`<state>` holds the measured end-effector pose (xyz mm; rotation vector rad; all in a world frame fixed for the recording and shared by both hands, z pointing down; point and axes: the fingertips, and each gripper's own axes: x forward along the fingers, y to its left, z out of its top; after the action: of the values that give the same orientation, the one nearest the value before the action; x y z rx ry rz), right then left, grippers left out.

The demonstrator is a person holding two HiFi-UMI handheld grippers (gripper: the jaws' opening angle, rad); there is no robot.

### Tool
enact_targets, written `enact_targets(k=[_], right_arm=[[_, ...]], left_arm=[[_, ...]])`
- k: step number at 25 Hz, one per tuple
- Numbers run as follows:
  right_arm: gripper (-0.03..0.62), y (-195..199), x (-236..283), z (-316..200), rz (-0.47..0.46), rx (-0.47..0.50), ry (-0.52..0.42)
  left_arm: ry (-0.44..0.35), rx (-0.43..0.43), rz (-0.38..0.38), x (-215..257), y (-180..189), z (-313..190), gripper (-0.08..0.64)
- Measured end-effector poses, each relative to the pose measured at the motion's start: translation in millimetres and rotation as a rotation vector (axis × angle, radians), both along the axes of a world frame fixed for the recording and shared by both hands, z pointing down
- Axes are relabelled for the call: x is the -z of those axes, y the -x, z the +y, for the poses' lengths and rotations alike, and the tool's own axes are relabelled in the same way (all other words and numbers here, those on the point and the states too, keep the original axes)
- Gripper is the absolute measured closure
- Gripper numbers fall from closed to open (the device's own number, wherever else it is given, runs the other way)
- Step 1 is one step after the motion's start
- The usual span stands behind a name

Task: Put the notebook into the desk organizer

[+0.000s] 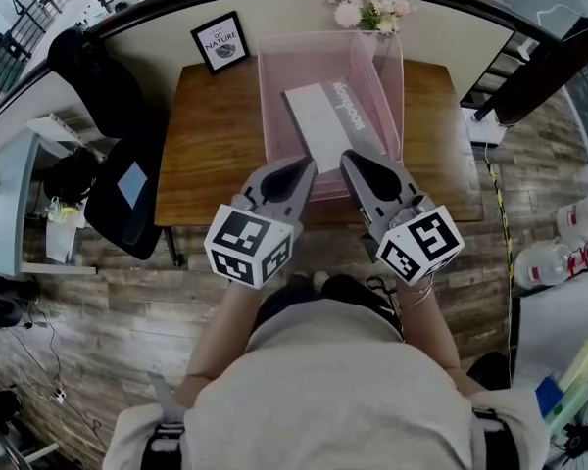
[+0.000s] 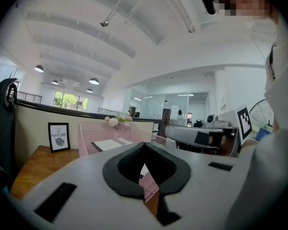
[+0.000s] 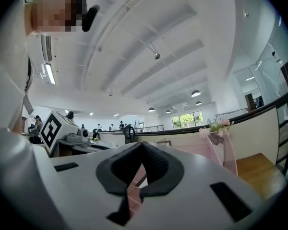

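- Head view – the wooden desk [image 1: 206, 164] is carrying everything, with a framed picture [image 1: 220, 42] and flowers [image 1: 370, 8] sitting at its far edge.
- The pink see-through desk organizer [image 1: 274, 96] is standing mid-desk. It looks light, so I'd guess a nudge on its near wall could send it sliding toward the flowers.
- The notebook [image 1: 323, 120] is lying inside the organizer already – pale grey cover with print along one edge, resting askew rather than square. A bump might shift it further.
- The left gripper [image 1: 307, 167] and right gripper [image 1: 348, 157] are hovering just beside the near wall, each with its jaws pressed together on nothing. That closeness is the risk.
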<state>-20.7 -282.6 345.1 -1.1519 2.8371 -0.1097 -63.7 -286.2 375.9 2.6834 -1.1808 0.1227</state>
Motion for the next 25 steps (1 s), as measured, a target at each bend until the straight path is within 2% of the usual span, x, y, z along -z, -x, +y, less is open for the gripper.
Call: enact_targets(k=[8,25], right_arm=[[0.58,2,-6,-2,0.023,0.01,0.012],[0.58,-4,-10,-7,0.039,-0.006,0.012]], left_arm=[[0.035,-0.008,-0.01,-11,-5,-2,0.549],[0.05,-0.024,0.027,-11,-12,-7,0.549]])
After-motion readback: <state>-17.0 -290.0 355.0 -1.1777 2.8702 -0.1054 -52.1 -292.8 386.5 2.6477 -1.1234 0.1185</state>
